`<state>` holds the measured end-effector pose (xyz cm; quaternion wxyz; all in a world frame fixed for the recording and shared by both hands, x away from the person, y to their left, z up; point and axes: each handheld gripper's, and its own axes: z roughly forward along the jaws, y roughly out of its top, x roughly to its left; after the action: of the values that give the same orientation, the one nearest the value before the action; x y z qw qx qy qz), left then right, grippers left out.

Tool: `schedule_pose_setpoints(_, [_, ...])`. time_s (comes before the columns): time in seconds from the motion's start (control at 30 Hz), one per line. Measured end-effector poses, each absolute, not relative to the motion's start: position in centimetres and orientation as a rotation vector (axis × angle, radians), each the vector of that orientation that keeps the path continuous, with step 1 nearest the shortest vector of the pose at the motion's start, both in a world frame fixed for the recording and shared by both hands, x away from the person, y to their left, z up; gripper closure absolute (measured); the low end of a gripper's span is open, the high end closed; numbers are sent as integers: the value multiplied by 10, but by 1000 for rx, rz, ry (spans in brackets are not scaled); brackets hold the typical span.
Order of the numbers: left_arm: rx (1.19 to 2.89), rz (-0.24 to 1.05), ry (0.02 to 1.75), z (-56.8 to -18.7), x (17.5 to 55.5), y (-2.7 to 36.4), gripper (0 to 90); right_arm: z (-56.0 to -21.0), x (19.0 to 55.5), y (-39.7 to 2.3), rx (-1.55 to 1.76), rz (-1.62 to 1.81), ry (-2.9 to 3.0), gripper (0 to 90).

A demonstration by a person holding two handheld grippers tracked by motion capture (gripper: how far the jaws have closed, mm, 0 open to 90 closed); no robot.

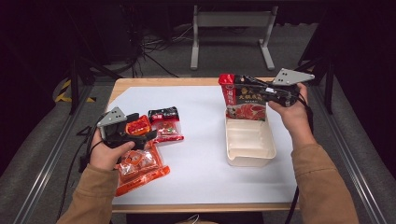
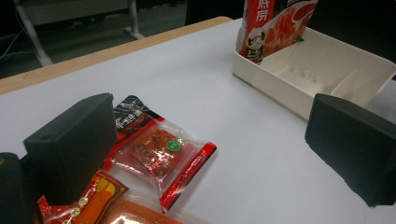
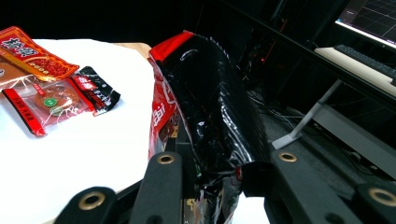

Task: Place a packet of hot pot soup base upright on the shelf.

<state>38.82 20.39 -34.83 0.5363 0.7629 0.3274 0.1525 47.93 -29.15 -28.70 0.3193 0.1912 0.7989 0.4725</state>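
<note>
Right hand-held gripper [image 1: 261, 91] clamps our red pouch [image 1: 243, 100] upright above the tray [image 1: 250, 156] for loading; left hand-held gripper [image 1: 140, 133] gapes over packets [image 1: 164, 123].

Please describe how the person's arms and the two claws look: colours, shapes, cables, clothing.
Both sleeves are tan. Each claw, left and right, is black with blocky jaws, a grey three-cornered plate on top and a black cable trailing from it.
</note>
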Motion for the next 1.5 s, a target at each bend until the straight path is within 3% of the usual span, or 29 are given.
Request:
schedule_pose_setpoints(0.43, [1796, 325, 764, -348, 386, 207, 13, -309, 484, -306, 662, 1179, 2173, 715])
schedule_pose_setpoints(1.1, [1851, 295, 765, -351, 388, 203, 28, -315, 483, -315, 774, 1180, 2151, 708])
schedule_pose_setpoints(1.2, [1875, 312, 757, -351, 388, 202, 52, -315, 482, -315, 788, 1181, 2146, 684])
schedule_pose_setpoints(1.5, [1902, 331, 748, -348, 388, 205, 108, -305, 471, -323, 892, 1242, 2094, 484])
